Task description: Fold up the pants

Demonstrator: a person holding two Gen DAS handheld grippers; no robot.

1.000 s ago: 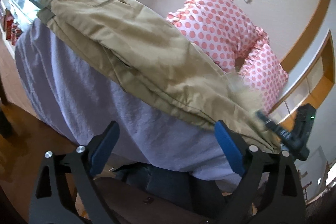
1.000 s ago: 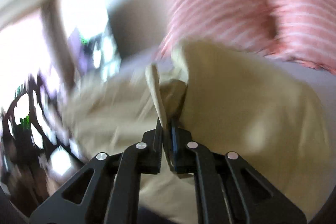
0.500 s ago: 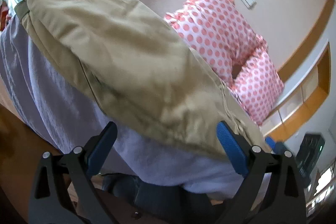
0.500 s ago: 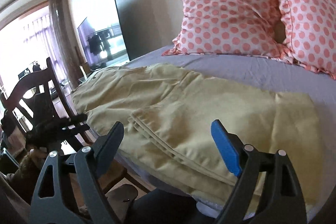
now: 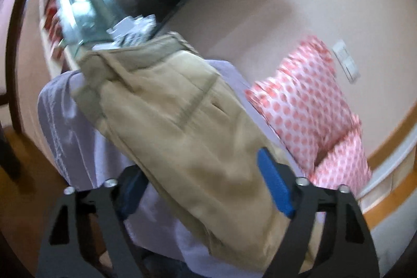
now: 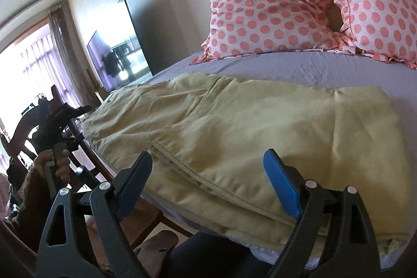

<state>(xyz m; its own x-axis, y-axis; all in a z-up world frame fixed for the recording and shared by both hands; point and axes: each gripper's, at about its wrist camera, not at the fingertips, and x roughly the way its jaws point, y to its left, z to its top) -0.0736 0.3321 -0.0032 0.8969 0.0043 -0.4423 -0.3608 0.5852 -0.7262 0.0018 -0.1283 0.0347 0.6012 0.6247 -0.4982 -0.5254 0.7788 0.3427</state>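
Khaki pants (image 6: 234, 127) lie folded on the lilac bed sheet (image 6: 312, 69), legs laid over the body, hems near the front edge. My right gripper (image 6: 206, 179) is open and empty just in front of the folded edge. In the left wrist view the pants (image 5: 187, 137) run from the waistband at upper left toward me. My left gripper (image 5: 206, 186) is open, and its fingers (image 5: 273, 186) straddle the near end of the pants without gripping. The left gripper also shows in the right wrist view (image 6: 60, 121), held in a hand beside the bed.
Two pink polka-dot pillows (image 6: 265, 9) lean against the wall at the head of the bed. A dark TV screen (image 6: 117, 56) and a bright window are at the left. A wooden chair (image 6: 23, 127) stands beside the bed. The floor is wooden.
My right gripper let go of the pant leg a second ago, opened and drew back slightly. My left gripper swung along the bedside; its view now tilts up toward the waistband end.
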